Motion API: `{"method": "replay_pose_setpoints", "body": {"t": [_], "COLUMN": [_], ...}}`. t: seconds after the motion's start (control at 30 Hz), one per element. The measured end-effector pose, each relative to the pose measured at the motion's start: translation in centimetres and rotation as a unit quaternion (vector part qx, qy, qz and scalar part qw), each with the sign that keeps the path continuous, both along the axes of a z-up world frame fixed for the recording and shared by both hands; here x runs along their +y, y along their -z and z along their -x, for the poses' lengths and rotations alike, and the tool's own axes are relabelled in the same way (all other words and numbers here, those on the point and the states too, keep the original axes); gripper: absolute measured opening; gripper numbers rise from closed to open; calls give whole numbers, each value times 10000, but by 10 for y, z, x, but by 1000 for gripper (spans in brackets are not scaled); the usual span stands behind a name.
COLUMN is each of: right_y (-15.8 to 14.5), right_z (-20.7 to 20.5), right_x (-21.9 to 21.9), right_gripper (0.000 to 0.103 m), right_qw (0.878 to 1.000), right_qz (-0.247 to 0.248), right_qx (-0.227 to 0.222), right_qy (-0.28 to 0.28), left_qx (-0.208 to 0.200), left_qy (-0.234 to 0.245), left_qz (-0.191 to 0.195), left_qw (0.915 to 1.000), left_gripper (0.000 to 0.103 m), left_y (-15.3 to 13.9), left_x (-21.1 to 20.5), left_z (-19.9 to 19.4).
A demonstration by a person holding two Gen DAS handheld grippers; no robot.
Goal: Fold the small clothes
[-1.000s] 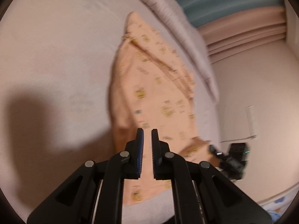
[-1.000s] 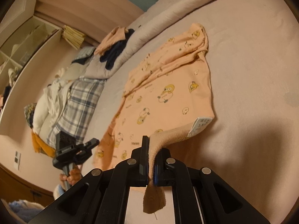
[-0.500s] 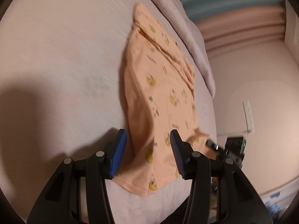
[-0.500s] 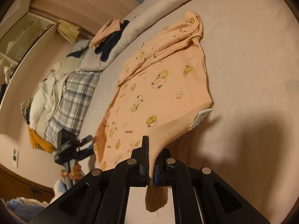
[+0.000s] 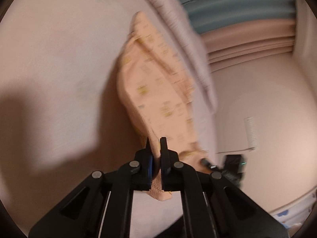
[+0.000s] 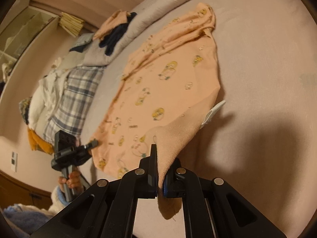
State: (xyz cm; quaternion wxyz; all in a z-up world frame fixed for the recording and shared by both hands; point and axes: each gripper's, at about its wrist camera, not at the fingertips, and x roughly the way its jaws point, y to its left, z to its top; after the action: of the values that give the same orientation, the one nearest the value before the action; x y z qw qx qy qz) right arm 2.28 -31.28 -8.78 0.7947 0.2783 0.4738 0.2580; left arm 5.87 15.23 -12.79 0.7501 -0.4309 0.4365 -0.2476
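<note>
Two corners pinched | left gripper [image 5: 156, 145] lower centre, jaws closed on orange shirt [image 6: 168, 83] hem | right gripper [image 6: 160, 159] lower centre, clamped on other corner, likely to lift hem for folding | shirt mid-frame on bed [image 6: 267, 59]

The left gripper [image 5: 155, 144] is black, with two flat fingers [image 5: 163, 148] lined with blue pads. Round silver screws shine on its arms. The right gripper [image 6: 158, 158] looks the same. At 8 o'clock in the right view, a hand [image 6: 71, 182] shows a fluffy light blue sleeve [image 6: 59, 196].
</note>
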Motion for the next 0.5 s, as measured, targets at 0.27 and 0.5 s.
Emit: {"method": "replay_pose_setpoints", "body": {"t": [0.27, 0.5], "right_y": [-21, -39], "right_z": [-11, -49], "right_x": [-6, -15], "right_gripper": [6, 6], "right_qw": [9958, 9907], "right_qz": [-769, -1155], "right_qx": [-482, -629], "right_qy": [153, 357], "left_qx": [-393, -306], "left_qy": [-176, -511], "left_qz": [633, 788], "left_qw": [9971, 9951], "left_gripper": [4, 3], "left_y": [-25, -38], "left_x": [4, 16], "left_z": [-32, -92]}}
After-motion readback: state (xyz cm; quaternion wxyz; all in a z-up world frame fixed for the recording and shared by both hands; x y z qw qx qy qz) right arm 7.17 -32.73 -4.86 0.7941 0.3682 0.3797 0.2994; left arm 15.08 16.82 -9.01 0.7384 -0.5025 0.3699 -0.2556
